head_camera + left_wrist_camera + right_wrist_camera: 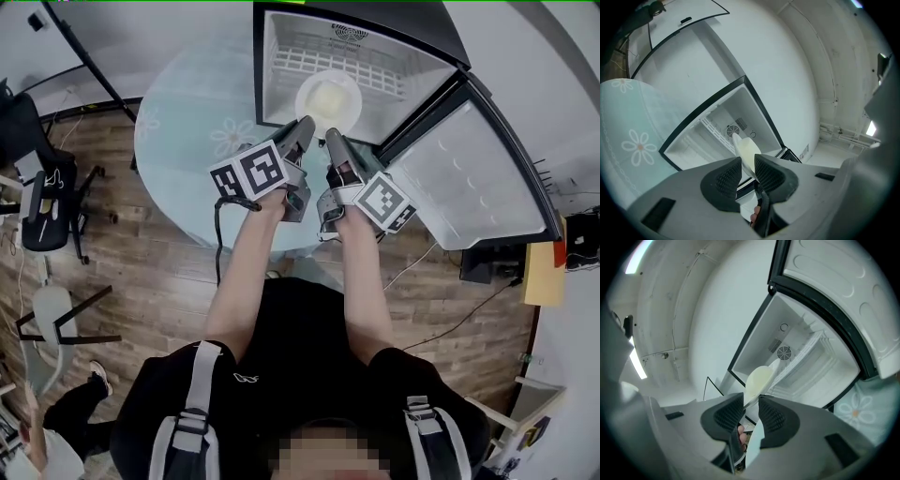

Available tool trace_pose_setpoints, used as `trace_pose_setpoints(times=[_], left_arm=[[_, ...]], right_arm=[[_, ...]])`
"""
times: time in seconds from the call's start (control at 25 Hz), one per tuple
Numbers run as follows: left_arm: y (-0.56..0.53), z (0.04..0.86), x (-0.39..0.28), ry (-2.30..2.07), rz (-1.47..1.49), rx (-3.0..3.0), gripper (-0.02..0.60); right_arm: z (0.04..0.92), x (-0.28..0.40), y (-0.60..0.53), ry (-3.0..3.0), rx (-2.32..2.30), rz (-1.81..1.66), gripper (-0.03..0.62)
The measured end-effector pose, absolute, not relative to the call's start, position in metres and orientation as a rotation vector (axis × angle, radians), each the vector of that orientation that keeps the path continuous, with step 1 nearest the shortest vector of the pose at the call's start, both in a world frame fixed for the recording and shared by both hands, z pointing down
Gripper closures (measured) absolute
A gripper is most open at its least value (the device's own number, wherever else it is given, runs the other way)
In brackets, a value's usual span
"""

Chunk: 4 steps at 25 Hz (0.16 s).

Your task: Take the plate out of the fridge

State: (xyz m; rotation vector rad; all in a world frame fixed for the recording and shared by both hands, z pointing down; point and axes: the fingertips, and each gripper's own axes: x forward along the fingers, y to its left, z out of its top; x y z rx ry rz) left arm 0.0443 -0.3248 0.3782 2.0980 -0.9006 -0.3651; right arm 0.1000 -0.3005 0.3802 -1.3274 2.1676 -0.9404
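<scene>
While clamped edge-on at near rim, treat plate (pixel 328 97) as rigid, fairly light, smooth-glazed and breakable, judging by its pale glossy face. Expect slip along pads under any tilt, and chipping on contact with the fridge frame.

Location: at mouth of fridge (pixel 281 42), over front of wire shelf (pixel 384 66). Cannot tell whether resting on shelf or lifted clear.

Take hold at rim only, at two points side by side on near edge, matching present grip.

- Left hand-held gripper (pixel 747 165): jaws narrowed to a slim gap, ribbed pads pressed on either face of rim.
- Right hand-held gripper (pixel 751 408): same condition, jaws nearly together, rim pinched between pads.

Keep both grips level and matched. Avoid twisting one against the other, given stiff ware and thin rim. Avoid squeezing harder than needed to stop slip.

Draw straight back and flat, clear of lower frame and of open door (pixel 469 178) at right.

Fridge set on round bench (pixel 178 131) with floral print. Judged suitable for set-down: bare bench surface left of fridge.
</scene>
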Motion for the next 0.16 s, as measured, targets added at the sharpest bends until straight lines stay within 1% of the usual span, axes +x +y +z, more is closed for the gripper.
trace_pose_setpoints(times=[0.16], left_arm=[[-0.3265,0.3810,0.0494,-0.902,-0.372,2.083,0.497]], right_arm=[[0.3805,0.1050,-0.3036,2.183,-1.332,-0.942,0.490]])
